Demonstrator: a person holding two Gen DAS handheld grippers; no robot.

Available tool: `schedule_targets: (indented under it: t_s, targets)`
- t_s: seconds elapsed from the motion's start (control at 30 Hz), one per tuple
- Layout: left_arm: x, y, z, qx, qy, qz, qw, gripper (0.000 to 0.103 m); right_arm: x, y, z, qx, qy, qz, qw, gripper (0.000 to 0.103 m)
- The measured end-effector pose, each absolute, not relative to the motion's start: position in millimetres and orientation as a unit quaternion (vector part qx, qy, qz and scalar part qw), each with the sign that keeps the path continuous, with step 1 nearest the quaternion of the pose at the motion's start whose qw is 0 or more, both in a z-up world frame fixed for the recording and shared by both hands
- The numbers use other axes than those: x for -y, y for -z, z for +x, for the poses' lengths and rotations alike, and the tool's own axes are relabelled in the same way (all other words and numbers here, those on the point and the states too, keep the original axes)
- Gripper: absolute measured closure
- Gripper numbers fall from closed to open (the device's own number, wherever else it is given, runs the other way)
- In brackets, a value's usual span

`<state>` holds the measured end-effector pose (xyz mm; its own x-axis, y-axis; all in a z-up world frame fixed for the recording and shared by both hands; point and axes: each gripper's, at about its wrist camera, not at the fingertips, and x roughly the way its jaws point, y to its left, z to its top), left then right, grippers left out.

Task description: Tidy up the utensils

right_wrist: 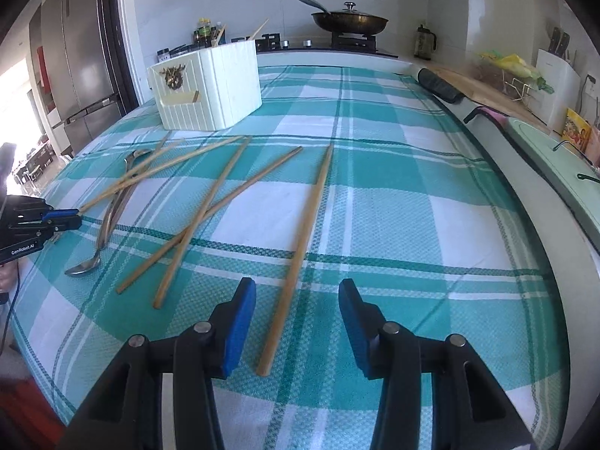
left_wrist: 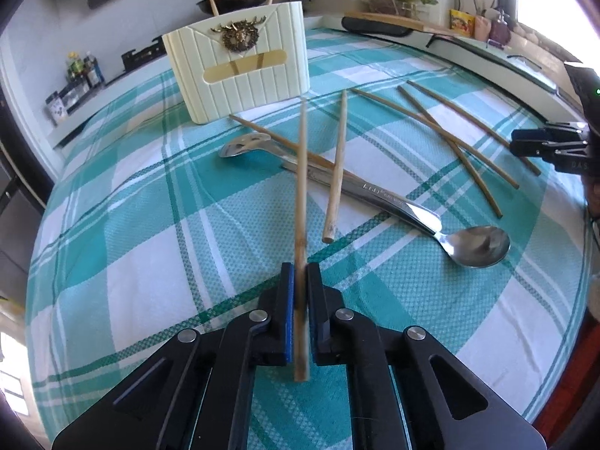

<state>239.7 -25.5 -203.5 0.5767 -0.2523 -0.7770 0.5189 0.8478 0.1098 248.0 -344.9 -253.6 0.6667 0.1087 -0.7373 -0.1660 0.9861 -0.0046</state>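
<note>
My left gripper (left_wrist: 300,268) is shut on a bamboo chopstick (left_wrist: 301,195) that points toward the cream utensil holder (left_wrist: 240,67); it also shows in the right wrist view (right_wrist: 65,219). Two metal spoons (left_wrist: 476,245) and several loose chopsticks (left_wrist: 337,172) lie on the checked cloth. My right gripper (right_wrist: 296,285) is open, its blue pads either side of one chopstick (right_wrist: 303,240) lying on the cloth. The holder (right_wrist: 210,86) stands at the far left there, with chopsticks sticking out of it.
The teal and white checked cloth (right_wrist: 412,225) covers the table. A stove with a wok (right_wrist: 348,18) sits behind. A cutting board and knife block (right_wrist: 555,67) line the counter at right. A fridge (right_wrist: 78,56) stands at left.
</note>
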Motion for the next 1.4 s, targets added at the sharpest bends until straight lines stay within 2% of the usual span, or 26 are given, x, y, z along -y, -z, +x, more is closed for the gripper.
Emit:
schedule_targets:
  t_s: [0.03,0.13,0.27,0.43,0.63,0.7,0.73,0.77,0.83,0.93,1.07,1.13,1.4]
  targets:
    - [26.5,202.6,236.9,-0.397,0.213,0.169,0.876,0.099,343.6,257.2,251.0,-0.409,-0.074,-0.037,0.909,0.076]
    - [21.2,191.8,230.0,-0.370,0.188,0.161,0.896,0.099,343.6,259.1,252.7,-0.413,-0.065,-0.040,0.907,0.095]
    - [-2.0,182.1,228.7,-0.365,0.133,0.100,0.916,0.099,350.1,258.6,251.3,-0.409,-0.041,-0.031,0.911,0.096]
    - [-36.2,185.6,230.8,-0.396,0.054,0.002,0.917,0.099,360.0,254.9,245.3,-0.397,0.004,-0.040,0.917,0.096]
    - [-43.4,207.9,238.5,-0.438,0.014,-0.027,0.898,0.097,369.9,257.3,244.4,-0.408,0.032,-0.041,0.911,0.096]
    - [-42.3,207.5,240.2,-0.437,0.011,-0.026,0.899,0.090,370.3,256.2,244.2,-0.409,0.028,-0.039,0.911,0.095]
    - [-42.1,207.5,241.5,-0.439,0.016,-0.026,0.898,0.077,370.8,256.1,244.1,-0.411,0.023,-0.037,0.911,0.090]
    - [-41.4,207.0,242.6,-0.440,0.020,-0.026,0.898,0.058,370.9,256.0,244.0,-0.412,0.019,-0.035,0.910,0.080]
    - [-40.7,207.7,245.9,-0.443,0.021,-0.021,0.896,0.033,371.5,255.8,244.9,-0.414,0.011,-0.029,0.910,0.073]
    - [-38.8,210.5,249.7,-0.449,0.024,-0.004,0.893,0.026,374.2,256.4,248.1,-0.423,0.004,-0.025,0.906,0.072]
    - [-36.6,214.7,258.8,-0.460,0.016,0.018,0.888,0.006,376.7,257.9,250.9,-0.422,0.003,-0.027,0.906,0.065]
    - [-41.0,217.3,265.5,-0.469,0.009,0.009,0.883,0.000,378.2,258.5,253.0,-0.419,0.001,-0.029,0.907,0.063]
    - [-43.6,217.4,269.5,-0.478,0.007,0.010,0.878,0.000,382.0,259.2,262.4,-0.420,-0.014,-0.036,0.907,0.061]
